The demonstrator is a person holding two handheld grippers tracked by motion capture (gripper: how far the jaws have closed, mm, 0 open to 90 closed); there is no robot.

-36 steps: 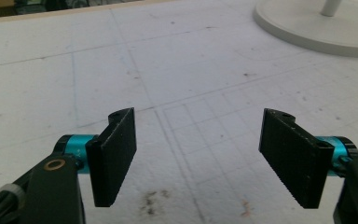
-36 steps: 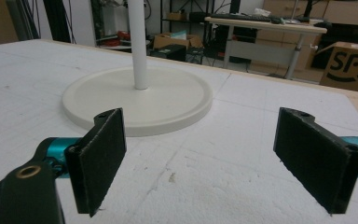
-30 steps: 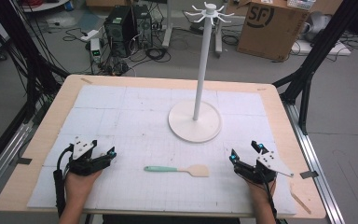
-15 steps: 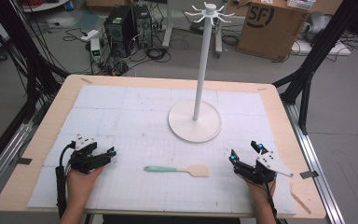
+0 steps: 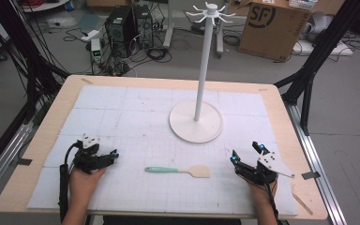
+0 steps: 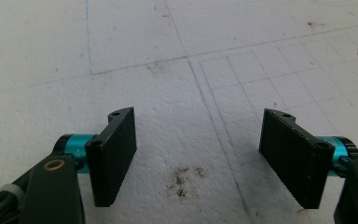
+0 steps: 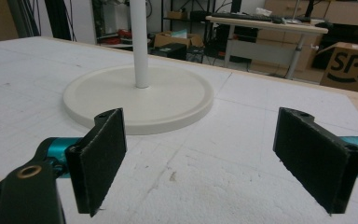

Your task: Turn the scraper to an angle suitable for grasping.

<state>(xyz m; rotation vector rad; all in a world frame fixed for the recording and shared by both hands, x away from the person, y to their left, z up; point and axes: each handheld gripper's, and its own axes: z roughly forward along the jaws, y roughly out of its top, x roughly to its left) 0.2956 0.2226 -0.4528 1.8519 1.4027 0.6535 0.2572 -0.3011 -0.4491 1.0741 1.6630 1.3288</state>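
Observation:
A spatula (image 5: 178, 170) with a teal handle and a pale wooden head lies flat on the white foam mat (image 5: 136, 117) near the front, handle pointing left. My left gripper (image 5: 104, 154) rests low over the mat to the spatula's left. Its jaws stand open over bare foam in the left gripper view (image 6: 200, 158). To the spatula's right is my right gripper (image 5: 247, 153), open as well (image 7: 214, 158) and facing the stand's round base (image 7: 140, 95). The white hook stand (image 5: 201, 70) rises from its base (image 5: 196, 123) at the middle of the table.
The wooden table edge (image 5: 304, 154) frames the mat. Black frame legs (image 5: 309, 79) stand at the right. Cables, a computer (image 5: 122, 21) and a cardboard box (image 5: 274, 28) are on the floor beyond the far edge.
My left gripper has shifted slightly to the right. The right gripper and the spatula have not moved.

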